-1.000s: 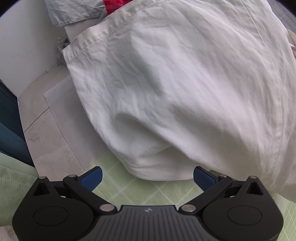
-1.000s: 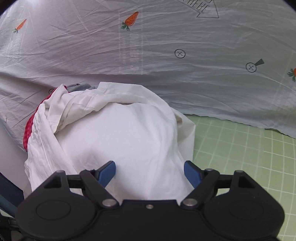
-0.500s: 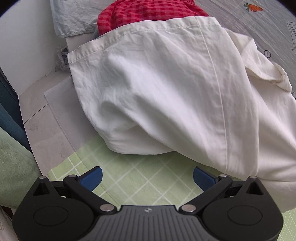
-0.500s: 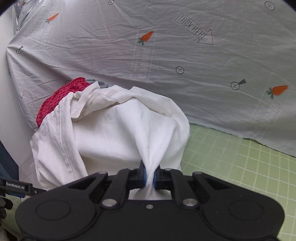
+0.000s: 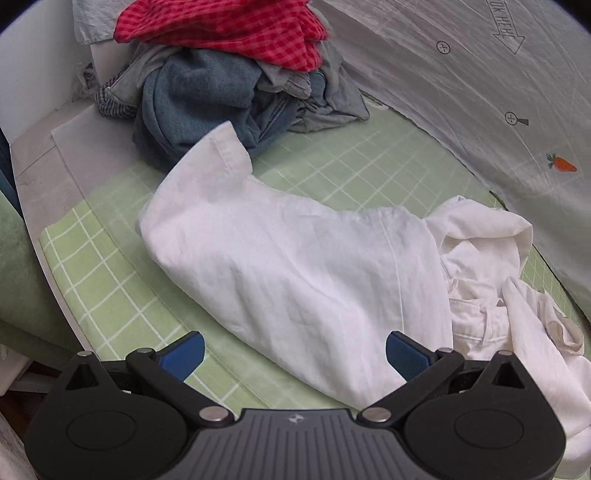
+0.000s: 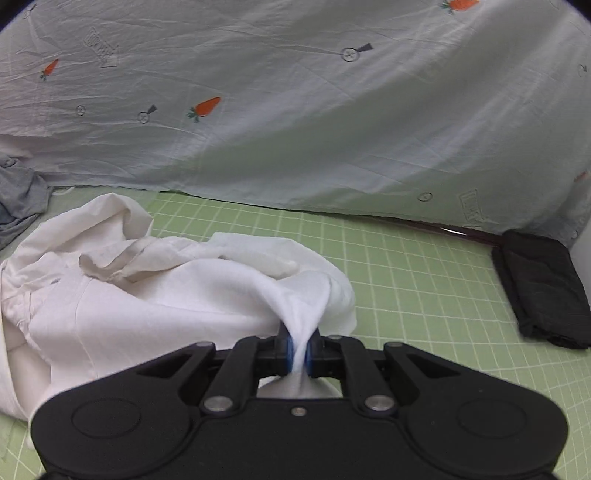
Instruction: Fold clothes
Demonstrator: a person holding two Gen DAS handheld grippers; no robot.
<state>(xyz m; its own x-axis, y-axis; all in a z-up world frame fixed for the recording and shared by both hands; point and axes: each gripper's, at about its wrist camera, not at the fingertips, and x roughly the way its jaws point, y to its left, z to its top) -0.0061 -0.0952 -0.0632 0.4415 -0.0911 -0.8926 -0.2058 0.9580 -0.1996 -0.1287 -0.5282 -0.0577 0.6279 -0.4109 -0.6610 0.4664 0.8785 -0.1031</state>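
Observation:
A crumpled white garment [image 5: 303, 266] lies spread on the green checked mat [image 5: 354, 166]. My left gripper [image 5: 295, 354] hangs open just above its near edge, with nothing between the blue pads. In the right wrist view the same white garment [image 6: 155, 295] bunches up to the left, and my right gripper [image 6: 300, 356] is shut on a pinched fold of it. Behind the garment sits a pile of clothes [image 5: 221, 85], with a red checked piece [image 5: 229, 26] on top of blue and grey ones.
A pale sheet with carrot prints [image 6: 332, 110] hangs along the far side of the mat [image 6: 424, 288]. A folded black garment [image 6: 543, 288] lies at the mat's right end. A white wall [image 5: 44, 74] and the table's bare edge [image 5: 40, 177] are at the left.
My right gripper closed on the white garment and dragged it right, off the pile and onto the mat. The pile's red, blue and grey clothes are now uncovered. My left gripper stayed open.

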